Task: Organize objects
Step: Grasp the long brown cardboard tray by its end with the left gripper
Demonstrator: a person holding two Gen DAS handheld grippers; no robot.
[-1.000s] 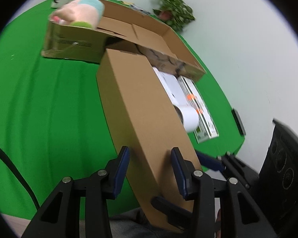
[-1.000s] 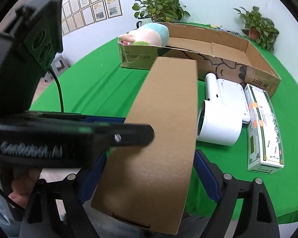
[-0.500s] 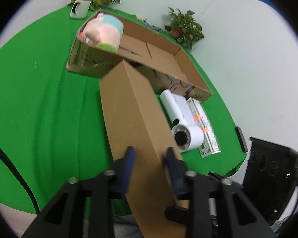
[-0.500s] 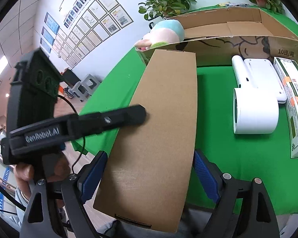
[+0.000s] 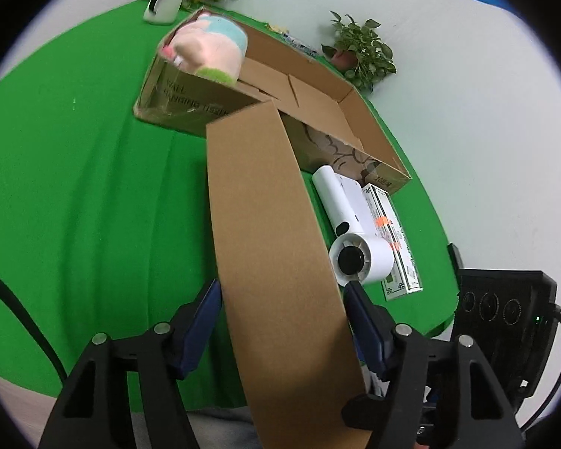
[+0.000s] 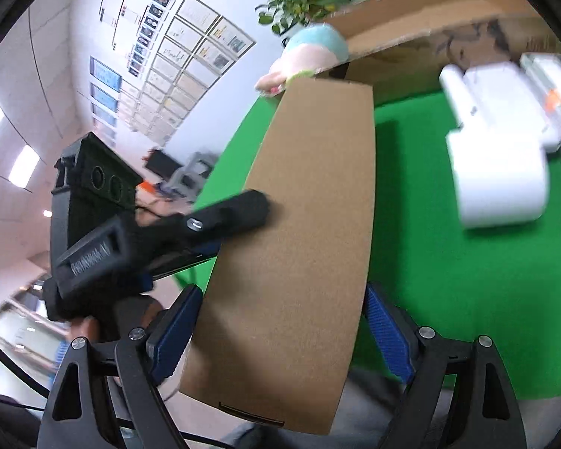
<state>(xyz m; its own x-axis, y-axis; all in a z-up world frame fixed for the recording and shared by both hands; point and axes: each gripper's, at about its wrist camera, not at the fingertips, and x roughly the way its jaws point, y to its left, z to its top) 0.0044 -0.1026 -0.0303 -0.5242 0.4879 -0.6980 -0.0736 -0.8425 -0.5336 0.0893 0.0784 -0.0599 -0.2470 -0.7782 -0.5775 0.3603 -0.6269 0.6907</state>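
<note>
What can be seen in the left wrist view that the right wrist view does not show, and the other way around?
Only the left wrist view shows the white mug, the second potted plant and the inside floor of the open carton. Only the right wrist view shows the framed papers on the wall and the left gripper from the side. Both show the long brown box, the plush toy, the white dryer and the green table cover.

Potted plants (image 5: 359,52) by wall; framed certificates (image 6: 190,48) hung in rows.
</note>
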